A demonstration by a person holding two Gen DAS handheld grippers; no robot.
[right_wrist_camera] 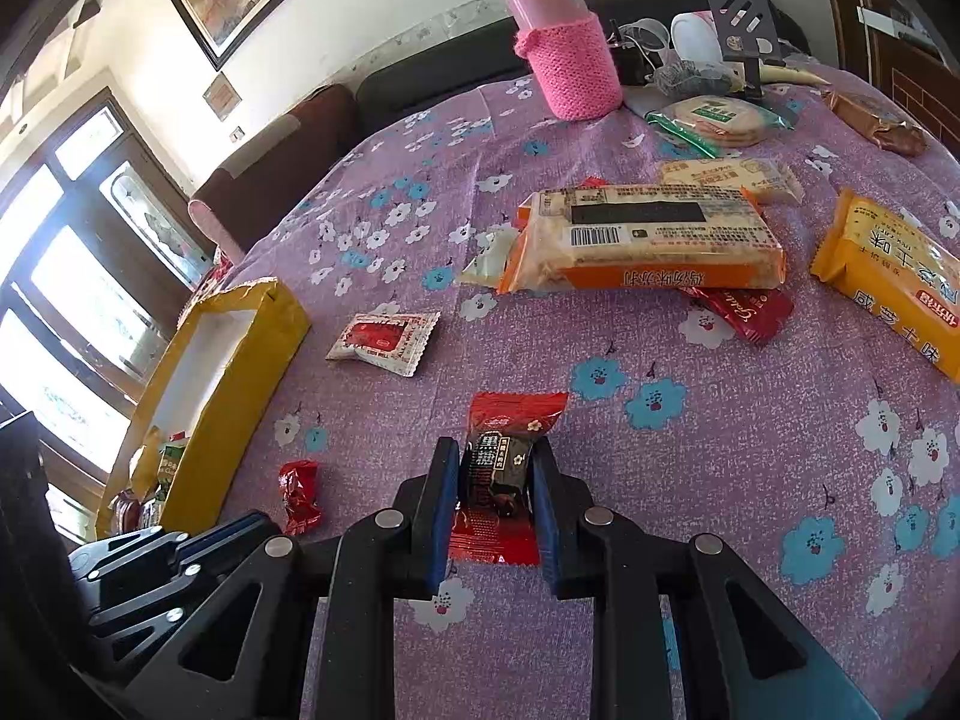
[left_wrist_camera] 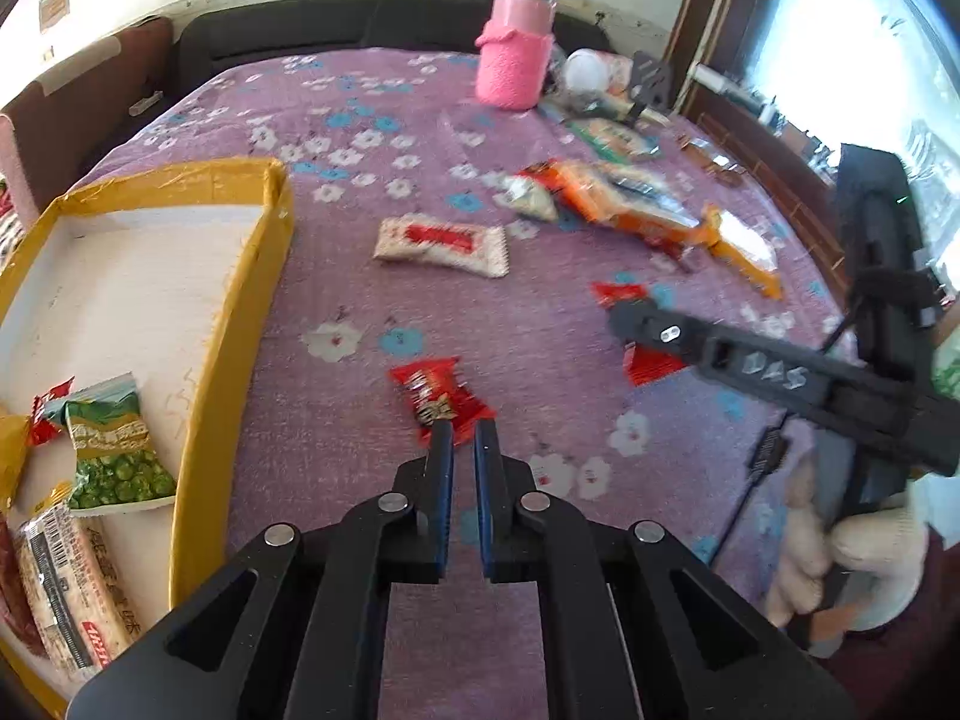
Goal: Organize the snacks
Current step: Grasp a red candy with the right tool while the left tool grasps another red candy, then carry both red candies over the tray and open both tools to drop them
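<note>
Pickup step: left tool (left_wrist_camera: 463, 429) pinched shut on red candy (left_wrist_camera: 441, 399), right tool (right_wrist_camera: 493, 468) clamped around dark-red candy (right_wrist_camera: 501, 468), both on desk (right_wrist_camera: 690, 480); next, lift and carry to yellow box (left_wrist_camera: 264, 276).

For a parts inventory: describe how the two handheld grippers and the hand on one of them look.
Both the left gripper and right gripper are matte black linkage frames with silver pivot rivets and blue-padded fingers. Seen from the left wrist camera, the right gripper's side bears raised pale lettering, and a thin black cable runs beneath it. The hand gripping its handle wears a white knit glove.
</note>
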